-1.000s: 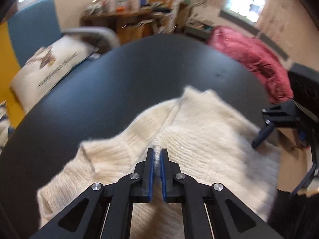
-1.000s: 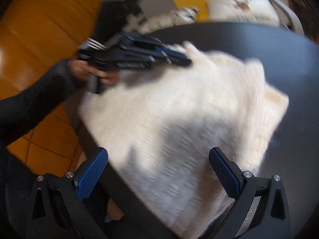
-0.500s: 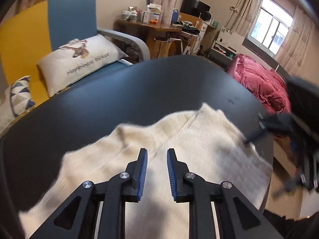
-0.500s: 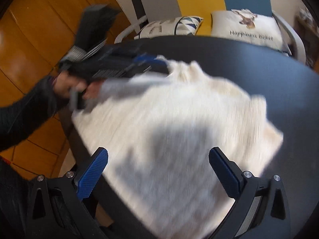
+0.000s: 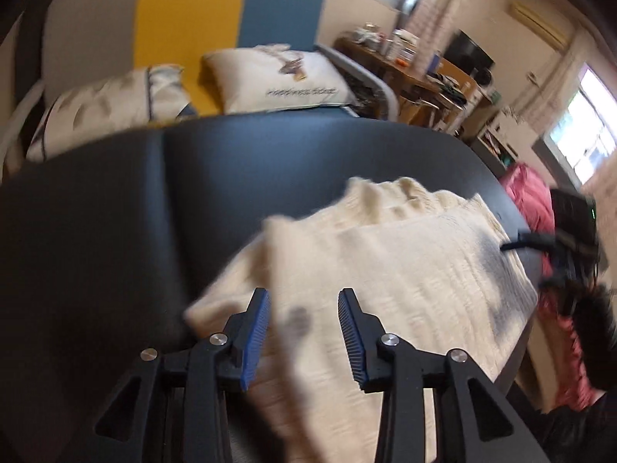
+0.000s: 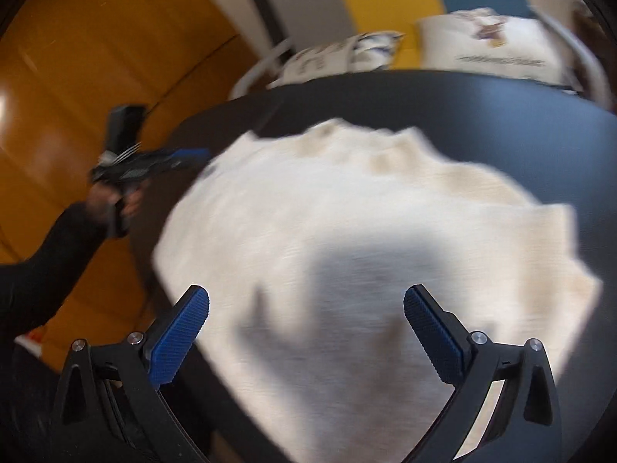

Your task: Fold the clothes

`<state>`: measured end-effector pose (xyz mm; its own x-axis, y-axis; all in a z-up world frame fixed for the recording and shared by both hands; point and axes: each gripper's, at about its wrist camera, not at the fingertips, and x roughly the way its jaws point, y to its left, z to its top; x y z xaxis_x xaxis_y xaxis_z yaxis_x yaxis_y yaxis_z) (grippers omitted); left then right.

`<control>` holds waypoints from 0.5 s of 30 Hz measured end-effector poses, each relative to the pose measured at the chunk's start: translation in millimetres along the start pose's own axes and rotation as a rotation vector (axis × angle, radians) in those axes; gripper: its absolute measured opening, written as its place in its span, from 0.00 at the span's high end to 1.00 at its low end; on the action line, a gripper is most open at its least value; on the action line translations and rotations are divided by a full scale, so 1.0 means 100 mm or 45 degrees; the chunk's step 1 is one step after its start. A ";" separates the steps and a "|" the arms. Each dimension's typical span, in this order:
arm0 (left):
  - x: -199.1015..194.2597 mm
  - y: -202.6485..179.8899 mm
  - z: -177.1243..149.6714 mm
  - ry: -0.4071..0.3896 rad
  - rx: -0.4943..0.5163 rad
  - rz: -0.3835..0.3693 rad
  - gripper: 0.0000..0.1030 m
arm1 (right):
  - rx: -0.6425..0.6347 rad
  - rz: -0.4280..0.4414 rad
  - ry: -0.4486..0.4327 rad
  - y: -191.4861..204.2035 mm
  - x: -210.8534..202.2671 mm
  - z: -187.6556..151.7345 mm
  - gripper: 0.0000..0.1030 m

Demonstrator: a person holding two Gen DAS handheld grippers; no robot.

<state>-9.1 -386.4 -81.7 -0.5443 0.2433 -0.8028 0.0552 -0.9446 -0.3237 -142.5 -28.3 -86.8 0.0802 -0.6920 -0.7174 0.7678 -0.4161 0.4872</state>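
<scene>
Lying folded on the dark round table [image 5: 115, 239], the cream sweater [image 5: 405, 270] is gripped by neither tool. Above it, the left gripper [image 5: 304, 332] is seen with jaws opening, nothing between them; the right gripper [image 6: 306, 332] is spread wide, empty.

Your sweater [image 5: 405, 277]: cream knitted cloth, ribbed in rows, soft and slightly fuzzy, matt. Your table [image 5: 115, 239]: black top, smooth, with a dull satin sheen. Your left gripper [image 5: 304, 332]: matt black rigid plastic fingers, blue ridged pads [image 5: 257, 332] that look rubbery, bright round metal screw heads. Your right gripper [image 6: 306, 332]: the same black plastic, blue textured pads [image 6: 181, 332] and silver fasteners. Your floor [image 6: 77, 58]: orange-brown boards, wood in look, glossy with light reflections. Your pillows [image 5: 277, 81]: white woven cloth, printed, matt. Your blanket [image 5: 528, 200]: pink-red quilted cloth, faintly shiny.
</scene>
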 end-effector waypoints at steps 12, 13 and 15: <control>0.51 -0.36 0.23 0.115 0.310 0.059 0.66 | 0.006 -0.028 0.117 0.21 0.46 0.27 0.00; 0.54 -0.40 0.25 0.114 0.344 0.095 0.73 | 0.016 -0.032 0.122 0.19 0.48 0.27 0.00; 0.50 -0.41 0.22 0.057 0.343 0.190 0.94 | 0.030 -0.020 0.112 0.17 0.49 0.25 0.00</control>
<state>-57.2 -340.4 -97.7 -0.5092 0.1012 -0.8547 -0.0953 -0.9936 -0.0609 -141.4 -84.2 -100.7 0.1248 -0.6310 -0.7657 0.7542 -0.4411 0.4864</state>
